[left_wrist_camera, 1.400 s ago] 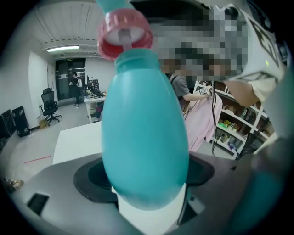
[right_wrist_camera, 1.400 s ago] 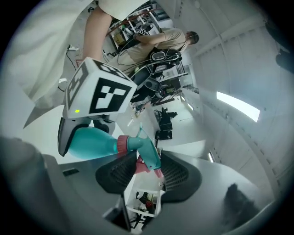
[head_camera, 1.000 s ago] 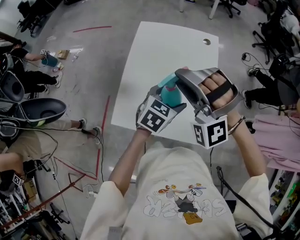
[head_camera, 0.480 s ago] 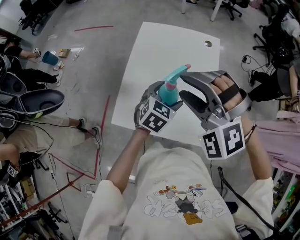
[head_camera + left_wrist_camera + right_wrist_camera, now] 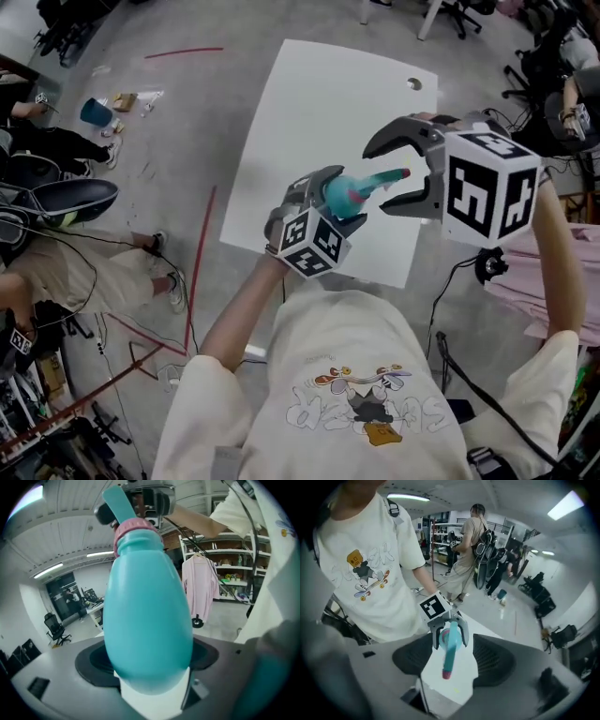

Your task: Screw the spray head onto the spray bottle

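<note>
A teal spray bottle (image 5: 339, 199) is held above the white table (image 5: 319, 103), and my left gripper (image 5: 330, 204) is shut on its body. In the left gripper view the bottle (image 5: 147, 620) fills the space between the jaws, with a pink collar (image 5: 136, 528) and the teal spray head (image 5: 119, 503) on top. The spray head's nozzle (image 5: 382, 178) points right, into my right gripper (image 5: 378, 179). That gripper's jaws are opening; the nozzle (image 5: 450, 651) lies between them with gaps on both sides, its pink tip toward the camera.
The table has a round hole (image 5: 413, 83) at its far right corner. Red tape lines (image 5: 202, 272) mark the grey floor at the left. A seated person (image 5: 56, 272) and dark bags (image 5: 56, 202) are at the far left, office chairs (image 5: 553, 56) at the far right.
My right gripper has let go of the spray head, widened its jaws and swung to the right, cube now facing up. The bottle has tilted so the nozzle points right.
</note>
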{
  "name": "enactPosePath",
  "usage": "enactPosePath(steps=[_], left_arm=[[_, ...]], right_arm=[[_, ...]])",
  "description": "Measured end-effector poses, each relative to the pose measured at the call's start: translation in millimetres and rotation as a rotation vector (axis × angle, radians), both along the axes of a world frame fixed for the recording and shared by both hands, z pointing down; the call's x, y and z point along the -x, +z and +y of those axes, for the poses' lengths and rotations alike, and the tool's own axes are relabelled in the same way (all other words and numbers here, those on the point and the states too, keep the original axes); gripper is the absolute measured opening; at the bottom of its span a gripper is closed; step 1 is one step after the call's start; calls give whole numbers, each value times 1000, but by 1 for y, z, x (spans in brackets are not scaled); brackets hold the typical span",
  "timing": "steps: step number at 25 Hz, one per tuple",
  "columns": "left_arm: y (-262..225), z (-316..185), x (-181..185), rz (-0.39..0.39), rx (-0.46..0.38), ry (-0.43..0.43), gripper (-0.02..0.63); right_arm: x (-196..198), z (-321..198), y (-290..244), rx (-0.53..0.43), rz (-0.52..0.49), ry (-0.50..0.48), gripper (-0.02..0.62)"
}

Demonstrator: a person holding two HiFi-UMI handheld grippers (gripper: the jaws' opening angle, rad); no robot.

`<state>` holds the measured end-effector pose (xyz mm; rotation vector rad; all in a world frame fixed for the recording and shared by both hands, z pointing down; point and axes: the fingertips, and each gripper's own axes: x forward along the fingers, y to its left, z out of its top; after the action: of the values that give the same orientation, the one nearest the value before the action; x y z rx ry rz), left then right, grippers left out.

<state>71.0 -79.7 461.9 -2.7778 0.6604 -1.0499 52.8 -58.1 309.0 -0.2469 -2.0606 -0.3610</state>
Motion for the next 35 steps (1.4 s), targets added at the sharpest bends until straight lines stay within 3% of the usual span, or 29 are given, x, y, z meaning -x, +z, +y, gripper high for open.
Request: enactPosePath(steps=[4, 6, 12, 14, 16, 19, 22, 23, 29, 35], left_arm=[[7, 6, -8, -42, 0, 44, 423], [6, 9, -9, -39, 12, 34, 425], [0, 17, 1, -19, 41, 0, 425], [-3, 21, 4, -16, 59, -1, 423], [-7, 26, 1, -1, 82, 16, 424], [-8, 24, -3, 5, 90, 45, 425], [-7, 18, -7, 2, 90, 60, 423], [-7, 17, -8, 5, 94, 65, 425], [-27, 36, -4, -2, 122, 108, 425], [-28, 56, -12, -58, 256, 164, 424]], right_arm=[[-3, 12, 36, 188, 179, -54, 253], [-2, 20, 47, 253, 220, -44, 253], [8, 30, 57, 262, 268, -1, 249], [14, 29, 49, 215, 247, -7, 249], [14, 24, 41, 87, 238, -57, 249], [6, 13, 43, -104, 302, -154, 249], [2, 12, 51, -146, 309, -225, 229], [3, 13, 50, -164, 292, -246, 143], [9, 29, 28, -310, 320, -400, 137], [-3, 34, 26, -515, 446, -626, 137]])
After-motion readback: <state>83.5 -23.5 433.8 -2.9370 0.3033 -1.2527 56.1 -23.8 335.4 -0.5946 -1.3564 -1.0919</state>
